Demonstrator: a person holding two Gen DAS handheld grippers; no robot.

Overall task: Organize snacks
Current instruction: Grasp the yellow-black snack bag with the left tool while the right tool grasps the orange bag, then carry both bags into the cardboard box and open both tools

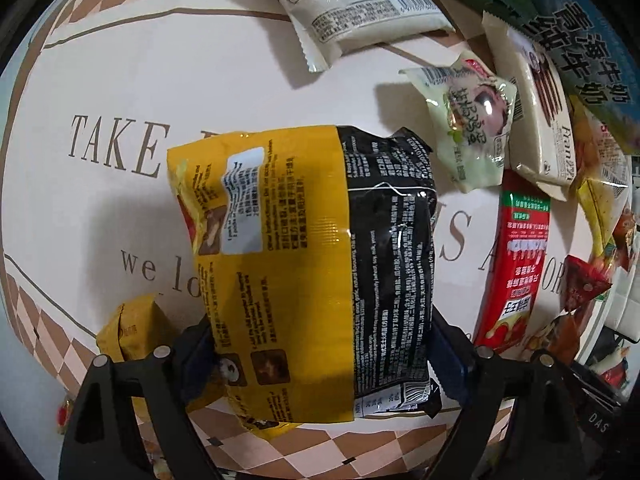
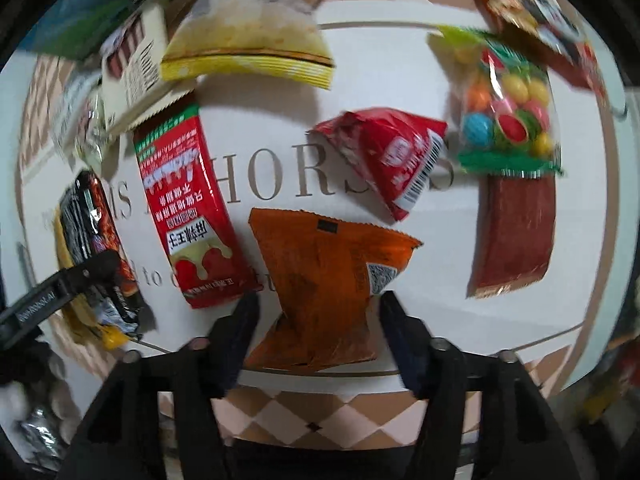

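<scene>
My left gripper (image 1: 320, 344) is shut on a large yellow and black snack bag (image 1: 312, 264) and holds it above the white printed tablecloth (image 1: 100, 92). The same bag and left gripper show at the left of the right wrist view (image 2: 92, 248). My right gripper (image 2: 316, 320) is closed against the lower end of an orange snack packet (image 2: 324, 284) near the table's front edge. A red long packet (image 2: 188, 208) lies just left of it.
A small red packet (image 2: 392, 156), a bag of coloured candy balls (image 2: 508, 116), a brown strip (image 2: 516, 236) and a yellow-edged bag (image 2: 248, 40) lie beyond. A white packet (image 1: 352, 4), green-white packet (image 1: 472, 120) and small yellow pouch (image 1: 128, 328) surround the left gripper.
</scene>
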